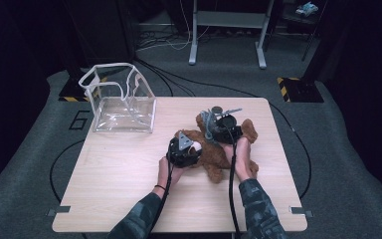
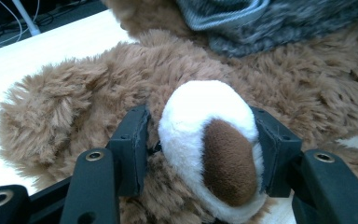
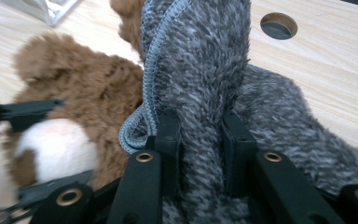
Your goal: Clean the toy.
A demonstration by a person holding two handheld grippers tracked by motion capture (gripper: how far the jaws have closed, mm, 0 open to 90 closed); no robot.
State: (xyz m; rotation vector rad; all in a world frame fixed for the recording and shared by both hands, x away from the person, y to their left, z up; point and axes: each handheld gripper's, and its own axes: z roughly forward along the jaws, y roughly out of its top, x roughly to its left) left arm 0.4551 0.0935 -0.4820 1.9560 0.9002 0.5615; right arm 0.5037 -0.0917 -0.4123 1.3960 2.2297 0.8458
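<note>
Jaws clamped on both sides: the left gripper squeezes the white-and-brown snout of the brown plush teddy bear lying mid-table, while the right gripper pinches a fold of the grey knitted garment on the bear. The fold stands up straight out of the right jaws, away from the held head, so the pull looks set to run along the bear's body.
</note>
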